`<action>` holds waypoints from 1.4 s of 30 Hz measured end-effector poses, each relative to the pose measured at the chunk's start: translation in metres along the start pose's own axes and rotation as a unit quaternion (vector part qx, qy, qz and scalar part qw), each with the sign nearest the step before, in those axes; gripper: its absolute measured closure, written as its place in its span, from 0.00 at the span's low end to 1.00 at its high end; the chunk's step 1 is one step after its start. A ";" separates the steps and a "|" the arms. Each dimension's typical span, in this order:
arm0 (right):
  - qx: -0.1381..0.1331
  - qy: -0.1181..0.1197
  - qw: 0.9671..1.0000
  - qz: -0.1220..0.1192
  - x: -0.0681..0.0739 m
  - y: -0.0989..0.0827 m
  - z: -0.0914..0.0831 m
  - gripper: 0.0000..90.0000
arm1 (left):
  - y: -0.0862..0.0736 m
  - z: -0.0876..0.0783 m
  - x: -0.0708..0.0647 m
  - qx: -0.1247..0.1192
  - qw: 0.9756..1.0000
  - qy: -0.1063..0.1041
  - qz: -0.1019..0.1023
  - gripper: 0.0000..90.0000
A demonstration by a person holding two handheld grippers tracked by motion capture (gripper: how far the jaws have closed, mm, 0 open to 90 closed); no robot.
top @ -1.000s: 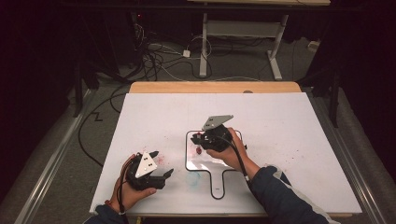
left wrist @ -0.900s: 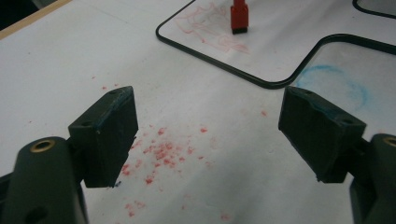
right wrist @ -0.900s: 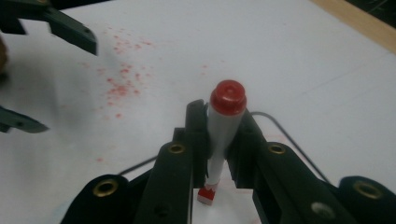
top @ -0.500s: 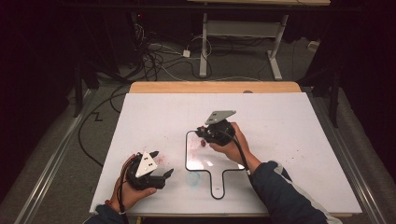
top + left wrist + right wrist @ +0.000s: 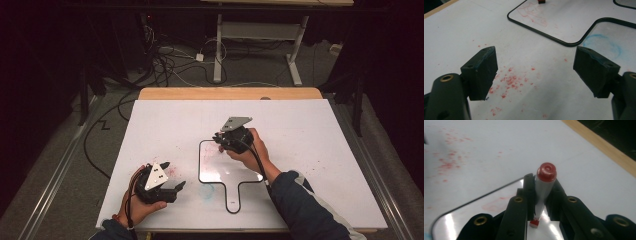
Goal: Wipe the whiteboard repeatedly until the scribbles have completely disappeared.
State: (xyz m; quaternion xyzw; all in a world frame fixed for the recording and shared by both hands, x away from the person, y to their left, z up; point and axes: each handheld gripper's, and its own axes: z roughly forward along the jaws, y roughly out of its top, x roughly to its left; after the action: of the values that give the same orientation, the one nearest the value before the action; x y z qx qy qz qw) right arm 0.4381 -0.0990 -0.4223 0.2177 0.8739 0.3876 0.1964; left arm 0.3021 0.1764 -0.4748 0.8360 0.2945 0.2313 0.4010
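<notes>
A paddle-shaped whiteboard (image 5: 220, 170) with a black rim and a short handle lies flat on the white table (image 5: 310, 130). My right gripper (image 5: 222, 142) hangs over the board's far edge, shut on a red-capped marker (image 5: 544, 187). The marker's red tip (image 5: 534, 223) points down at the board. Faint red scribbles (image 5: 534, 13) mark the whiteboard (image 5: 564, 22) near its corner. My left gripper (image 5: 172, 174) rests low at the table's near left, a short way left of the board. Its jaws (image 5: 536, 67) stand wide open with nothing between them.
Red specks (image 5: 509, 80) dot the table in front of the left gripper, and a blue smudge ring (image 5: 602, 45) sits beside the board's handle. A wooden strip (image 5: 230, 93) edges the table's far side. Cables (image 5: 170, 65) and a desk frame (image 5: 255, 35) lie on the floor beyond.
My right gripper has slid a little toward the far edge of the whiteboard with the marker in it. The left gripper has stayed where it was.
</notes>
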 end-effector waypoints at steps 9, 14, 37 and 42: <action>-0.023 0.059 0.998 0.016 0.014 0.003 0.006 0.90 | 0.001 0.002 -0.001 0.003 1.000 -0.001 0.002 0.21; -0.027 0.113 0.993 0.021 0.031 0.009 0.011 0.90 | 0.000 0.002 -0.001 0.004 1.000 -0.004 0.002 0.21; -0.007 0.028 0.999 0.028 -0.011 0.004 0.011 0.90 | 0.000 0.003 -0.001 0.007 1.000 -0.003 0.007 0.21; 0.003 0.050 0.999 0.002 0.004 0.008 0.009 0.90 | 0.000 0.001 -0.002 0.003 1.000 -0.004 0.005 0.21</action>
State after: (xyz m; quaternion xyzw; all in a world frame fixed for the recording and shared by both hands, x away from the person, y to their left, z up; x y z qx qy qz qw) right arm 0.4414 -0.0868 -0.4220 0.2004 0.8834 0.3959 0.1505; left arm 0.3017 0.1743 -0.4759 0.8396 0.2891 0.2293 0.3987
